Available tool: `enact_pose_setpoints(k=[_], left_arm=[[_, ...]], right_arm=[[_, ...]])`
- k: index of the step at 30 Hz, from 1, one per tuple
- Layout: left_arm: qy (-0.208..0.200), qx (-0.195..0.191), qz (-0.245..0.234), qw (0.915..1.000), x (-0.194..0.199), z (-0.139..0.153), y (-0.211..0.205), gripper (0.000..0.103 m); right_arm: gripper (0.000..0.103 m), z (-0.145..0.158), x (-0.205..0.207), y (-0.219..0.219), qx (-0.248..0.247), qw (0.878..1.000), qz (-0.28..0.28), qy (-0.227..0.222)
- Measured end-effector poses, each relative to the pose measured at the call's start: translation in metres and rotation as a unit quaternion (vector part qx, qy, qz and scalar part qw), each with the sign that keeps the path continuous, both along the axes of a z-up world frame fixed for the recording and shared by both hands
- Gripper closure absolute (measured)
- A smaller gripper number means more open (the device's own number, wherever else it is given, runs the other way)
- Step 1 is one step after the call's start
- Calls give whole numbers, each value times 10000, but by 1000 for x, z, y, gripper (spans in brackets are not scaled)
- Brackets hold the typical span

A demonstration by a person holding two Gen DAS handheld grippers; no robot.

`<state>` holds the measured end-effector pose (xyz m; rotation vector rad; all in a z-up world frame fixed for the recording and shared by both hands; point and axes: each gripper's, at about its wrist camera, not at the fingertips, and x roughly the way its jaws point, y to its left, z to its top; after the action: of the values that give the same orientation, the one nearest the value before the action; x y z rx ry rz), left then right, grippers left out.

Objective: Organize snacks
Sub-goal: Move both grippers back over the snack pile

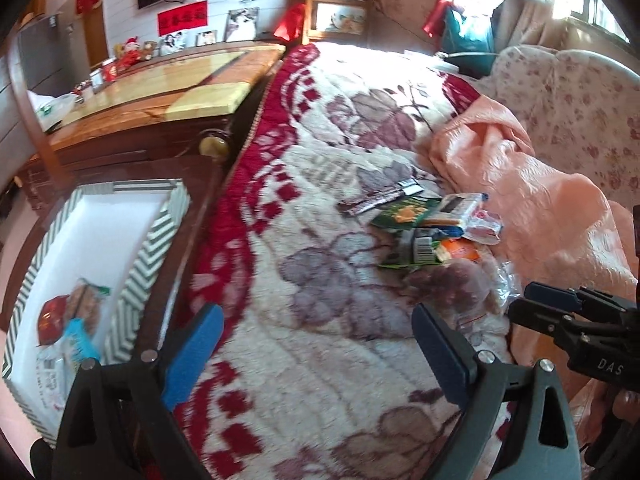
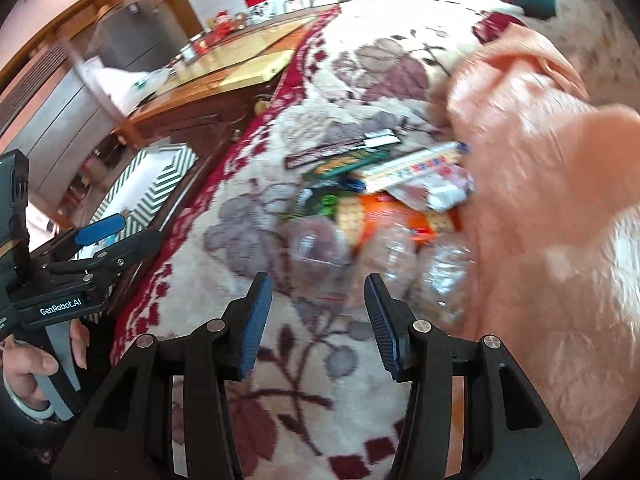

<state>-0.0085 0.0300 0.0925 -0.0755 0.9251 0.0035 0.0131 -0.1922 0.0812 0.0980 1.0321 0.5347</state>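
A pile of snack packets [image 1: 432, 228] lies on the red and cream floral blanket [image 1: 320, 360], by a peach cover. The right wrist view shows the same pile [image 2: 380, 184] with clear plastic packs [image 2: 404, 256] at its near edge. A white box with a green chevron rim [image 1: 144, 264] stands off the bed's left edge and holds a few snacks [image 1: 72, 320]. My left gripper [image 1: 316, 356] hangs wide open over bare blanket, between box and pile. My right gripper [image 2: 320, 320] is open and empty just short of the clear packs; it also shows in the left wrist view [image 1: 524, 304].
A dark wooden cabinet with a glossy yellow top [image 1: 160, 92] stands behind the box. The crumpled peach cover [image 1: 520, 184] and a floral cushion [image 1: 580, 100] bound the pile on the right. A hand [image 2: 24, 364] holds the left gripper [image 2: 120, 236] beside the box [image 2: 168, 184].
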Motion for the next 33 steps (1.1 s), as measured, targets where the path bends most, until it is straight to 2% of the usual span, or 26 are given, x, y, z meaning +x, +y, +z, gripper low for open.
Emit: enact_pose_setpoints(k=[15,21,25,28,33], left_arm=[[434,-397,-424,9974,53,-18,-22,7],[641,-740,-481,9940,70,-27,-22,7],[690,-794,-665,9922,77,-30,-29,7],[673,-879,-768,9909,83,-30,-33,7],[738,-971,-875,9887,97,-34,-40,7]], right_arm=[[55,-16,5,-13,180,9998,-40,112],[55,-18,2,-2,143,9995,282,5],[55,-19,0,-1,29,9995,297,-93],[44,-20,2,-7,85,9998,172,-98],[44,-20,3,-6,127,9997,172,-142]])
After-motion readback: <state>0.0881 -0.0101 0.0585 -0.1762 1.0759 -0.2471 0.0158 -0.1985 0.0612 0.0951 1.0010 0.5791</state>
